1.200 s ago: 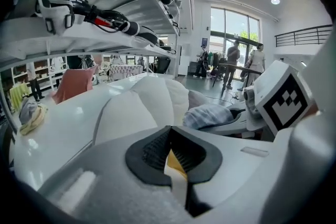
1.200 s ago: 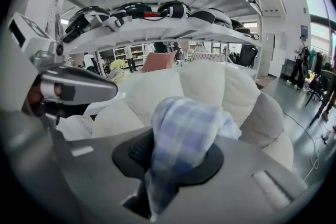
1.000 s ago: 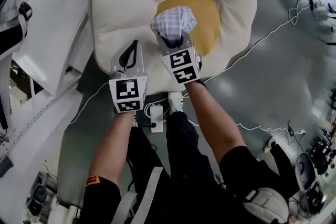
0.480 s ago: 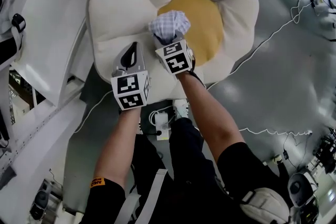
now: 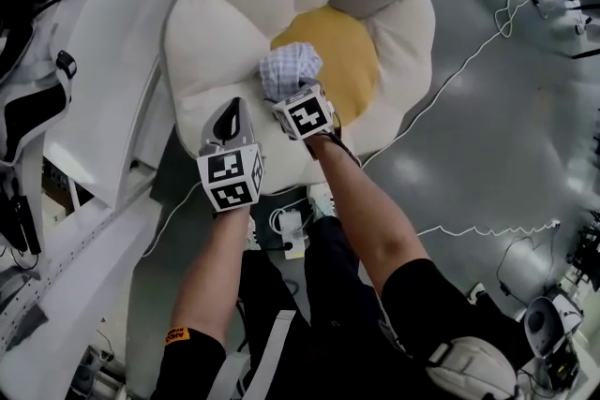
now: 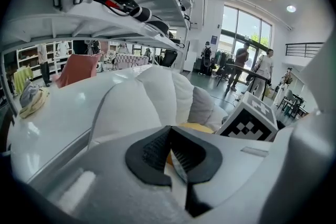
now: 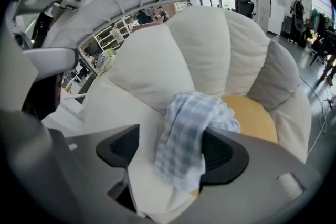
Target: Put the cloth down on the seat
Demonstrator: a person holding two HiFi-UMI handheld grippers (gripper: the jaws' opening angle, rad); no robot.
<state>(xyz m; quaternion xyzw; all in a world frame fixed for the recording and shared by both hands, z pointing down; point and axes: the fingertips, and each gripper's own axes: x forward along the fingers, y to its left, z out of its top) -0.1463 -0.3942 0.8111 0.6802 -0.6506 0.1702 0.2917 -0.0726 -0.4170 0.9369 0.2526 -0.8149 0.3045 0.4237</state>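
Checked cloth (image 7: 191, 128) sits bunched on the seat (image 5: 220, 23), at the edge of its yellow centre (image 5: 356, 61), between the jaws of the right gripper (image 7: 173, 157), leaning on one pad and clear of the other. Those jaws have just been opening and stand wide: cloth released, weight apparently on the seat. Left gripper (image 6: 170, 152) hangs just beside the right one, jaws together on nothing, likely kept clear of the drop.

The cloth (image 5: 289, 68) is blue-and-white checked. The seat (image 5: 230, 5) is cream, with a yellow centre and one grey petal. The floor (image 5: 487, 136) is glossy grey.
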